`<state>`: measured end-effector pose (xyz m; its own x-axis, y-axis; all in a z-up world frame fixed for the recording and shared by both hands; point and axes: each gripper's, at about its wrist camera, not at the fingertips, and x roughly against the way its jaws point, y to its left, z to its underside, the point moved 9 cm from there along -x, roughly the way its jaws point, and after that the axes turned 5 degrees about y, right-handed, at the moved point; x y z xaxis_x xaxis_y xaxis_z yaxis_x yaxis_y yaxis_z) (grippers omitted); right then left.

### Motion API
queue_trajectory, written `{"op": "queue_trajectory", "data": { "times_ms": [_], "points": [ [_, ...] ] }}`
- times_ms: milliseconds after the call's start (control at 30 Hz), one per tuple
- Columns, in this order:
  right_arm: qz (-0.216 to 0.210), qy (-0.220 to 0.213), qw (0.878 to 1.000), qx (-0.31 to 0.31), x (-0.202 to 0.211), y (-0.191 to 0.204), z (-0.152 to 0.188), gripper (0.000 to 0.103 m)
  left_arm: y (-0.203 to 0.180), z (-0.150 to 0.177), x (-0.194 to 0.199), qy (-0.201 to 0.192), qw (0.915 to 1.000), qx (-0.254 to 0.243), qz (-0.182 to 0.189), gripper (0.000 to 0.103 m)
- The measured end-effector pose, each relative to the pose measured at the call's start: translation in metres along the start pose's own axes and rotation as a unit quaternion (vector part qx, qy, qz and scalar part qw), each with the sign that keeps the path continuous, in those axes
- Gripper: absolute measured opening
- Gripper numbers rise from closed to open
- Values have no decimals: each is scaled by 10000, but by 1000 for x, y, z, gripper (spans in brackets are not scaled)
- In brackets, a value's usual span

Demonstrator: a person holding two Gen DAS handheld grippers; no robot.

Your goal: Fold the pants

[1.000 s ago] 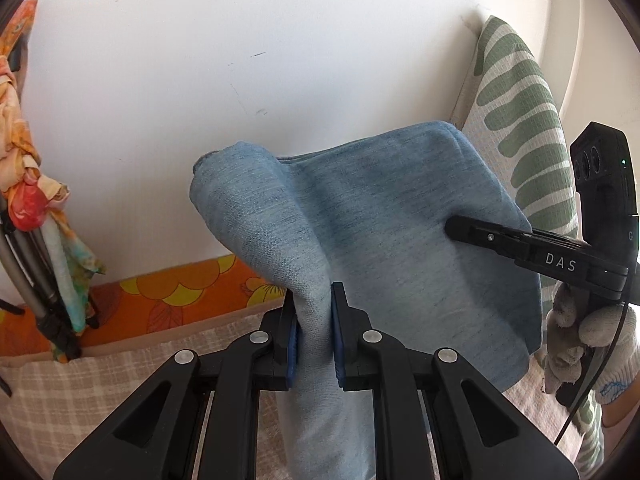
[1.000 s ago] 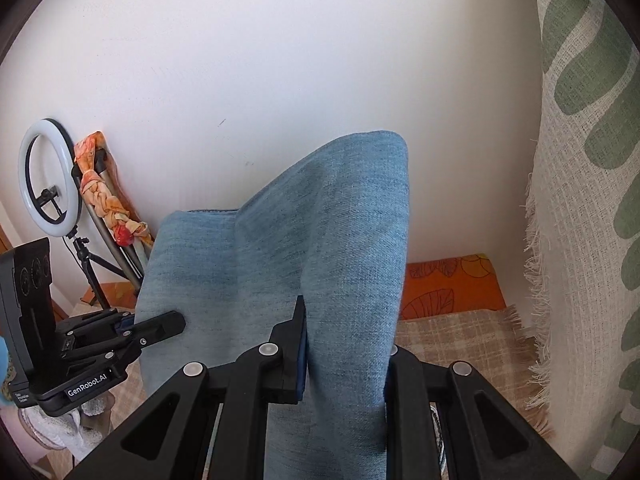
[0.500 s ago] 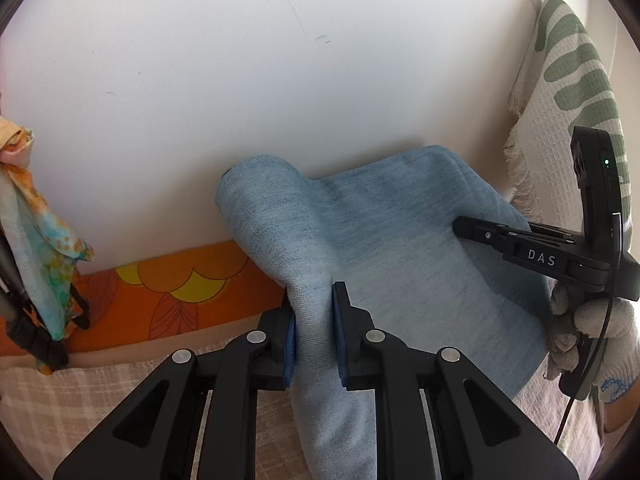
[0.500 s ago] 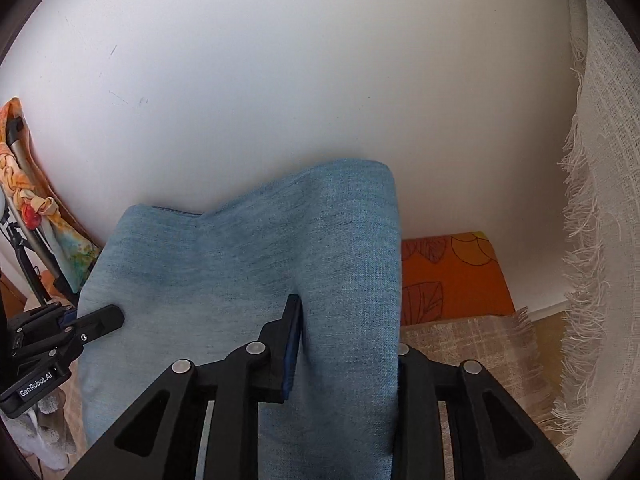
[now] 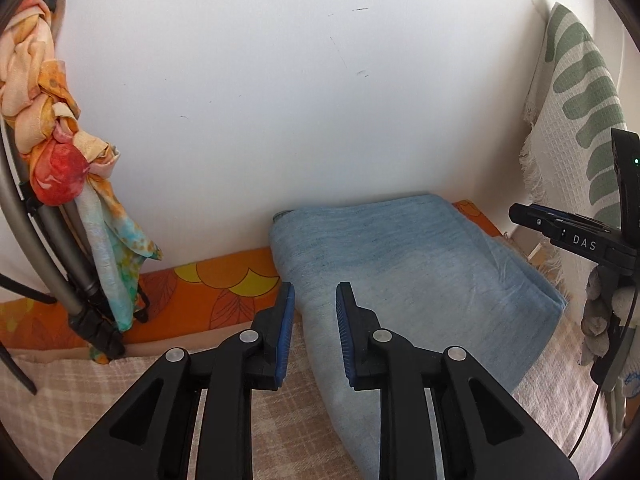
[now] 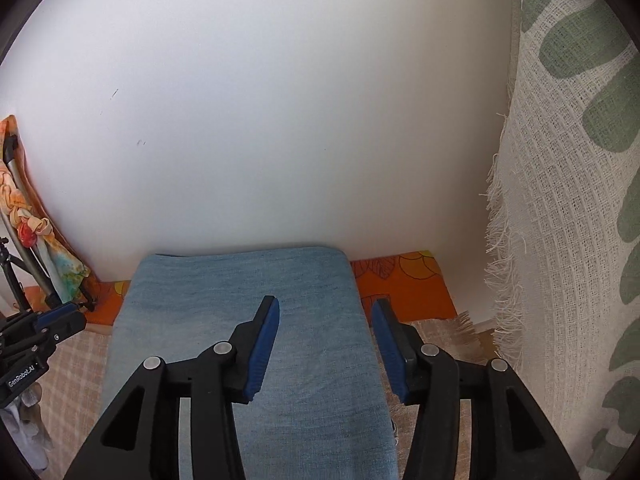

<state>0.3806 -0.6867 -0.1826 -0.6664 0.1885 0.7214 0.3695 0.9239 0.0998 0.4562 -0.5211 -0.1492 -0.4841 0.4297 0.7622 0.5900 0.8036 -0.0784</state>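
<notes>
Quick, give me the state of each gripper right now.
Left gripper: open, pads clear of the blue pants lying between them.
Right gripper: jaws opening, the pants between them, not gripped.

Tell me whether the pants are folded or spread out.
Folded. The pants lie flat with a rounded doubled edge by the wall, stacked layers showing at their right side.
</notes>
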Motion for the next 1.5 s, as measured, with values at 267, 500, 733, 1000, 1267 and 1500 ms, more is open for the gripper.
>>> {"op": "queue_trajectory", "data": {
  "times_ms": [267,500,733,1000,1267,1500],
  "points": [
    [-100,-113,9998,-97,46,-4,5,53,-16,2,44,-128,9998,-101,124,19],
    [-121,-277,9995,-79,96,1,20,63,-30,11,93,-262,9993,-235,158,20],
    [-123,-372,9992,-17,143,11,47,68,-45,33,134,-319,9985,-384,237,35],
    [-147,-567,9983,-42,204,32,85,87,-59,64,186,-380,9973,-453,436,51],
    [-167,-715,9973,87,272,69,109,93,-63,90,244,-557,9957,-571,477,63],
    [-127,-906,9955,258,312,107,132,102,-58,117,287,-742,9935,-792,343,70]
  ]
}}
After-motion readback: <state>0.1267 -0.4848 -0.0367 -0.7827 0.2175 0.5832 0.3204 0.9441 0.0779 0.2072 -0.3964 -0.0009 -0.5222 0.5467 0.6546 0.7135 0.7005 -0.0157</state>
